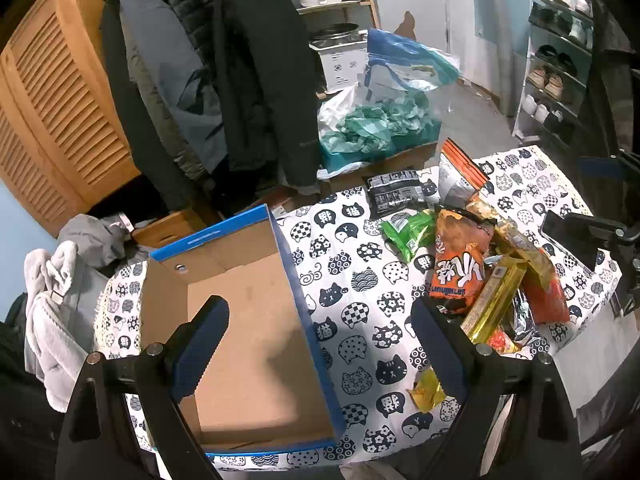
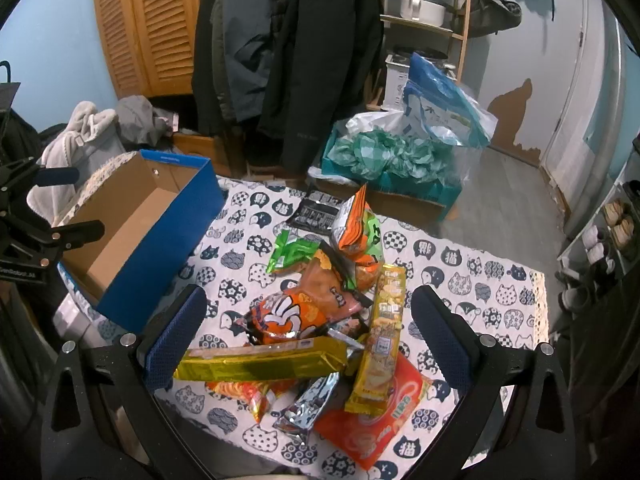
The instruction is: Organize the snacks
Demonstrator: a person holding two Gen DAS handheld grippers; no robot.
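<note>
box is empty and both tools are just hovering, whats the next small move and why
Probably lower the open right tool onto the gold packet lying topmost and crosswise on the snack pile, then close on it. The blue box beside the pile holds nothing yet, and neither tool grips anything.

Colourful snack packets [image 2: 320, 320] heaped beside an empty blue box [image 1: 248, 320]

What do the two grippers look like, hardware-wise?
Both match: the left gripper and right gripper have black, matte, angular frames with triangular cut-outs and round silver bolts. Each finger carries a dark blue, ribbed, rounded pad. No cables, hands or sleeves show.
</note>
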